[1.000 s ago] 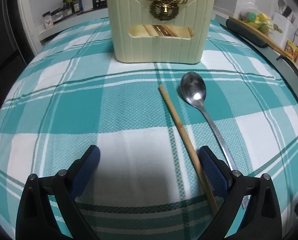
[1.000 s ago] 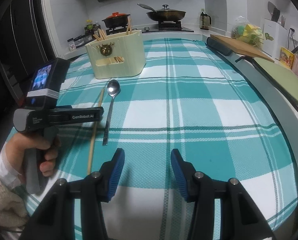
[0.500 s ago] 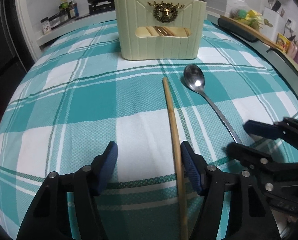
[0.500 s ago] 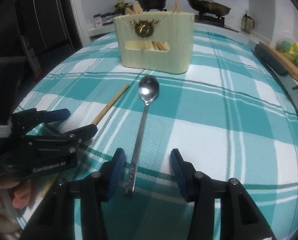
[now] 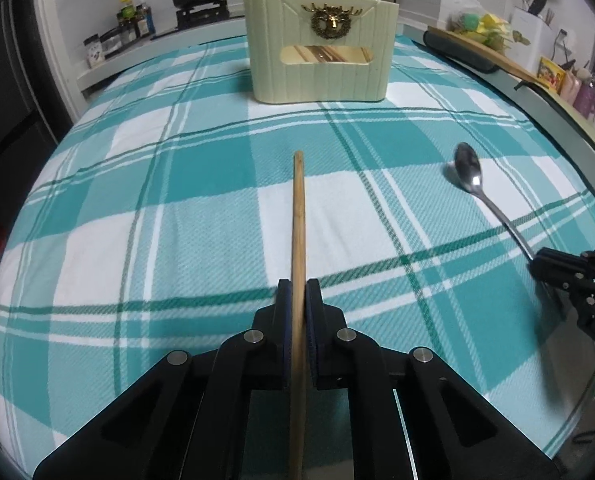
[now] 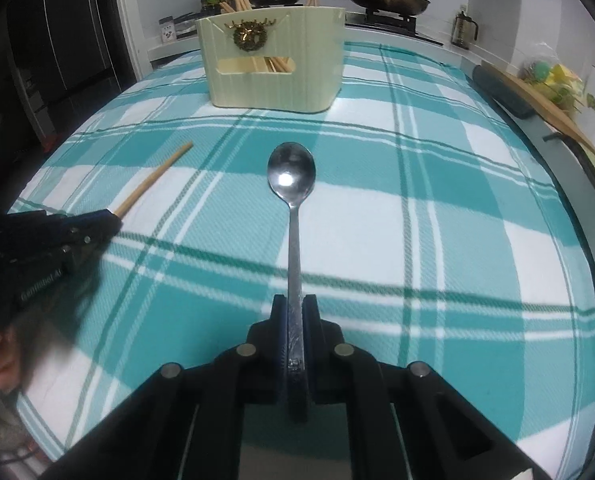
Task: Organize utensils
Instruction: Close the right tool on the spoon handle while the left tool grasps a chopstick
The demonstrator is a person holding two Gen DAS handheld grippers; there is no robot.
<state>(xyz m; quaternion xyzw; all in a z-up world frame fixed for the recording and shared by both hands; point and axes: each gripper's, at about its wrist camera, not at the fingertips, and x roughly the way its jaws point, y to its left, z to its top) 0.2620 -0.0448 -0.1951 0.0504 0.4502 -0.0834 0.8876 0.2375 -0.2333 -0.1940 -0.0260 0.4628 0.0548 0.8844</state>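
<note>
While our left gripper (image 5: 296, 304) squeezes the long wooden chopstick (image 5: 298, 216) and our right gripper (image 6: 295, 308) squeezes the shiny metal spoon (image 6: 292, 184), the checked cloth (image 5: 177, 208) lies bare up to the cream holder box (image 5: 321, 48).

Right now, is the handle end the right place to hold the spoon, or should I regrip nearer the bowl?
Keep the handle end. The spoon lies flat on the cloth with its thin handle pointing back at the right gripper, which is shut on it from behind, pads on its two narrow edges. The bowl is wide and rounded, a poorer pinch, and stays free to enter the holder.
</note>
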